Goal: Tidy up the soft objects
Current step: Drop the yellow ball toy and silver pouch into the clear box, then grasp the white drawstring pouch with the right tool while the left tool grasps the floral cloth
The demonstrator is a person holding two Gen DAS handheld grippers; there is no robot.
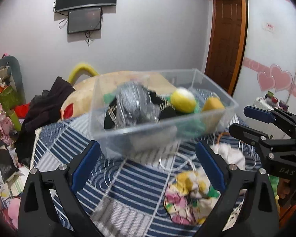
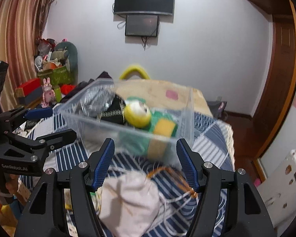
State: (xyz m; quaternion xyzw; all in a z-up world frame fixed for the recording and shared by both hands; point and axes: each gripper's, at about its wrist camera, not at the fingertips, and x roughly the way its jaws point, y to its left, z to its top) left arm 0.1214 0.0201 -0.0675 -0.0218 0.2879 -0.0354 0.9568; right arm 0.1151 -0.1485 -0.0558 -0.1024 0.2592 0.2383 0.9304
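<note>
**Box partly filled, two cloths still on the bed**

Both the left gripper point(image 1: 146, 165) and the right gripper point(image 2: 146, 164) have their jaws wide apart and hold nothing. Near them on the striped bedcover point(image 1: 128, 179) lie a floral cloth point(image 1: 189, 195) and a white cloth point(image 2: 128, 199), not yet packed. Farther away, the clear box point(image 1: 187, 126) already contains a yellow ball point(image 1: 184, 99), sponges and dark items.

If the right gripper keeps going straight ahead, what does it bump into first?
Probably the clear plastic box. The right gripper has its jaws open and points at the box's near wall, passing above the white cloth on the bed. The picture is blurry, so depth is uncertain.
</note>
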